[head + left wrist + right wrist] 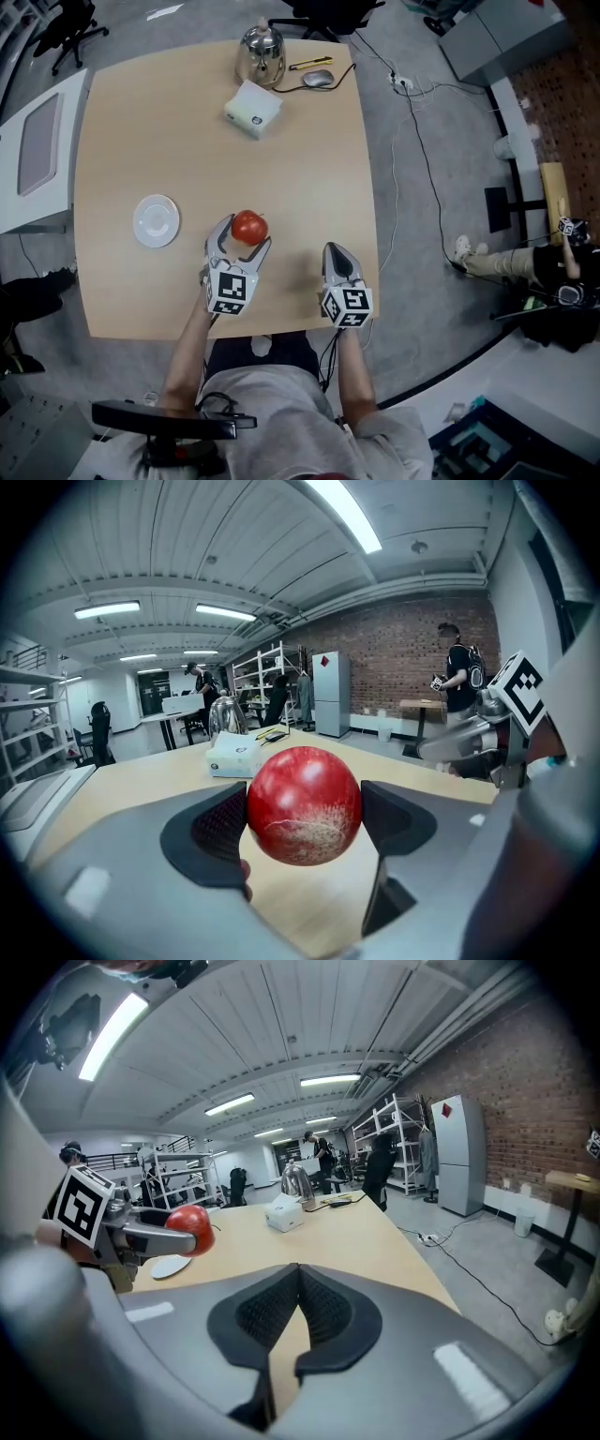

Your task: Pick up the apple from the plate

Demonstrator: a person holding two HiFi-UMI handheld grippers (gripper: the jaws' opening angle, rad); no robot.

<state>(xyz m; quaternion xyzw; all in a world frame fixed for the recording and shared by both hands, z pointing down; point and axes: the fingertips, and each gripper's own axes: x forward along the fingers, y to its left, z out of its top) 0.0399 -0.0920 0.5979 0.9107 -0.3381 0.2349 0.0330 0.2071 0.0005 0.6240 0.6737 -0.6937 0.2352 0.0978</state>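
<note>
Looking down in the head view, the left gripper (239, 246) clamps the red apple (249, 226) near the front edge of the table (169, 122), well right of the white plate (156, 220). Left gripper view: both pads press the apple's sides, with tabletop showing beneath it. Right gripper view: the right gripper (298, 1274) has its jaws pressed together.

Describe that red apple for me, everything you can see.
The apple is round, glossy and deep red, with a pale, rough, speckled patch low on its near side. The left gripper clamps it between its dark fingers, one on each side. It hangs above the wooden table, off the white plate.
</note>
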